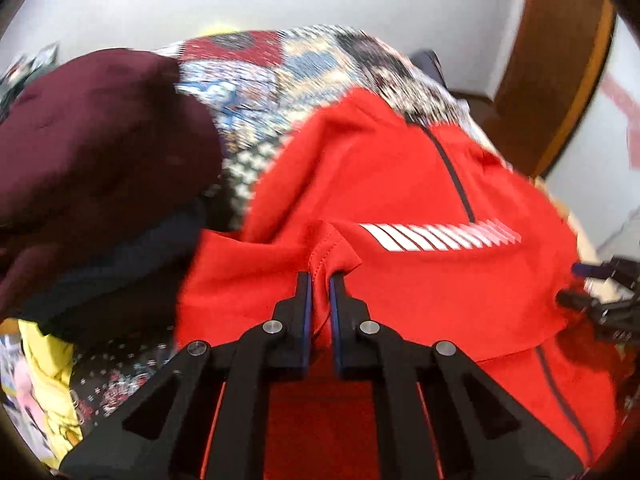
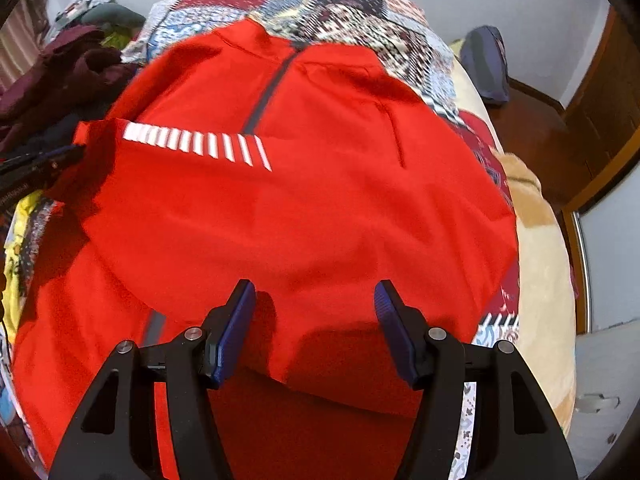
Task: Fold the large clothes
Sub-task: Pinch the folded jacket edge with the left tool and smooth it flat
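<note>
A bright red jacket lies spread over the bed, its smooth, slightly glossy cloth rumpled into soft ridges. A dark zipper runs down from the collar, and beside its lower end a row of slanted white stripes crosses the chest. One side has been turned in over the body, leaving a rounded fold edge near the front.

The left tool has its dark blue pads drawn narrow, pinching a stitched corner of the red cloth so that it stands up in a small peak. The right tool hangs just above the jacket with its ribbed blue pads spread wide, nothing between them.

Under the jacket is a busy patchwork bedcover in reds, blues and black-and-white checks, with a plain cream blanket along one side. A heap of maroon cloth sits close beside the jacket, over something dark navy, and some yellow fabric lies at the bed's edge.
</note>
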A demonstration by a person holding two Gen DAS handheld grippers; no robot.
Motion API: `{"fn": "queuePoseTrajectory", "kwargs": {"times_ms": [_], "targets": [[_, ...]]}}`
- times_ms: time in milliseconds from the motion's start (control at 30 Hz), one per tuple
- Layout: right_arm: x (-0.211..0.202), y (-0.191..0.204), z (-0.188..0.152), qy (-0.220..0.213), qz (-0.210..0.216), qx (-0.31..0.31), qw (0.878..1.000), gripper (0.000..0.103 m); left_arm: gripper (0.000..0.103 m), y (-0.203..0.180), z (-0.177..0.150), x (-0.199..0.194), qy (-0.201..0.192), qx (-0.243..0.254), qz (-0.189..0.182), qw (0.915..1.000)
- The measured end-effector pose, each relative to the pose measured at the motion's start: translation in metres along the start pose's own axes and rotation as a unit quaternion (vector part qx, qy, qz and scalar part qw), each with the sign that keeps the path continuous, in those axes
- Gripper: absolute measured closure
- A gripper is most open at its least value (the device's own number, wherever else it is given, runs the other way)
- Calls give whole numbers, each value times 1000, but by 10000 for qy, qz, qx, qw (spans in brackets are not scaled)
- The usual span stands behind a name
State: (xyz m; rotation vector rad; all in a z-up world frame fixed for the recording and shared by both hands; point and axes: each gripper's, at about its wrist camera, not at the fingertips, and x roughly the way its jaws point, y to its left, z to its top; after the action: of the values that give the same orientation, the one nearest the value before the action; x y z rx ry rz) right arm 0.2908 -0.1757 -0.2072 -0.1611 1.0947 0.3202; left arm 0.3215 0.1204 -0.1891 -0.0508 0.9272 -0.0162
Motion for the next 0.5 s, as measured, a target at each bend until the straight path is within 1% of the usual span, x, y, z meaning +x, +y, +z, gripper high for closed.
{"fn": "queuePoseTrajectory", "kwargs": {"times_ms": [67,167,267,333,433,500], "targets": [[-2,7,5,-70,39,-53,10000,45,95,15,3,-9,-71,-182,-3,9998],[-3,17,12,-146,127,-126,9997,45,95,33,3,-15,-54,-341,70,9994],[-3,28,15,-186,211,-192,9994,45,94,49,-1,-9,147,-494,121,9986],[-2,35,16,-174,257,-235,9992,45,94,53,-3,0,258,-536,307,9978],[0,40,13,-136,274,-292,9991,45,94,57,-8,10,389,-425,714,9958],[1,41,13,-112,258,-314,9991,45,94,59,-11,13,438,-443,710,9955]]}}
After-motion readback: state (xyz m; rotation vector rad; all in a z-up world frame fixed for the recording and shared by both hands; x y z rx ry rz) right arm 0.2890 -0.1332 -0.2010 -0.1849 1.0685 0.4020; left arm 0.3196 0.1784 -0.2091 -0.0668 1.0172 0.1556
